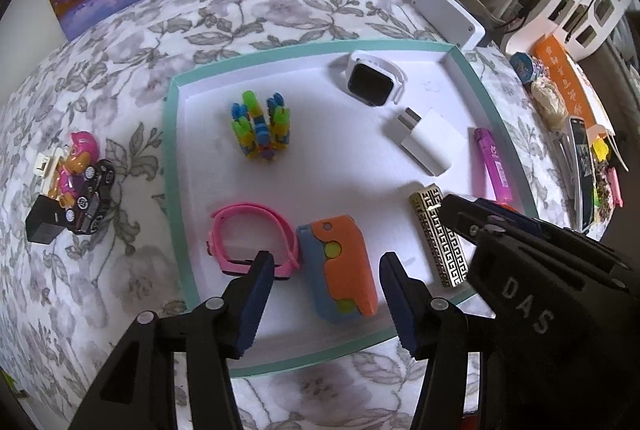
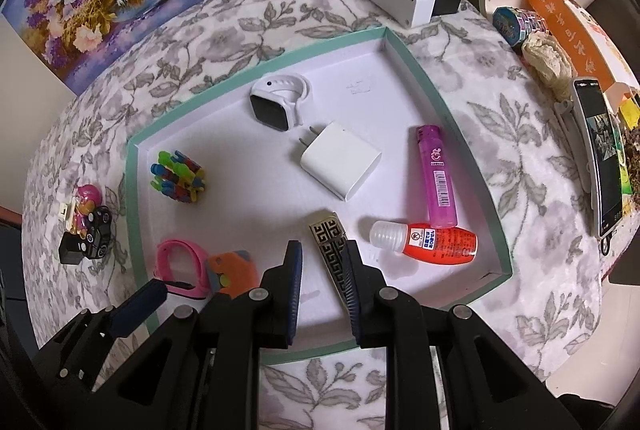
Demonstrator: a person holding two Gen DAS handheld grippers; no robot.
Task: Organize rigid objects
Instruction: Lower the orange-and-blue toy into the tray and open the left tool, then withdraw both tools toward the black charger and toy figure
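The gold-and-black patterned lighter (image 2: pixel 330 250) lies flat, long side pointing away, between the open right claw (image 2: pixel 322 270) fingers. The left claw (image 1: pixel 326 272) is open too.

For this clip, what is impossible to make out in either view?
- Red bottle: hidden in the left wrist view behind the right gripper; its label is too small to read.
- Patterned lighter: near end covered by the right gripper; contact unclear.
- Pink watch: face hidden by the left gripper.
- Toy figure: small, detail unreadable.
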